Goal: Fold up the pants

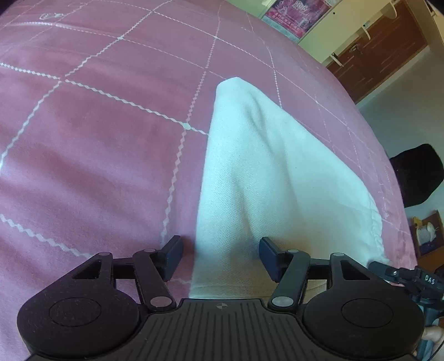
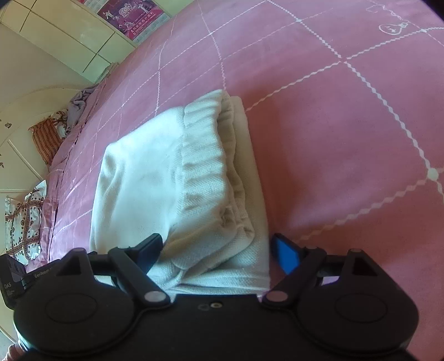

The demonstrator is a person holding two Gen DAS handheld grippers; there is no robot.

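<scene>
My pink bedspread (image 1: 97,144) with its white zigzag grid fills both views, with open cover from 9 to 12 o'clock of the pants in the left view and from 12 to 3 o'clock in the right. On it lie the white pants (image 2: 172,177), folded into a thick stack with the ribbed waistband (image 2: 202,155) on top; in the left view the same pants (image 1: 258,177) taper toward 12 o'clock. At 11 o'clock in the right view hangs a pink poster (image 2: 133,14); its writing is too small to read. My right gripper (image 2: 216,250) stands wide, its fingers either side of the stack's near end. My left gripper (image 1: 220,255) is also spread wide, over the near fabric edge. "DAS" shows on a black part (image 1: 428,279) at 4 o'clock.
</scene>
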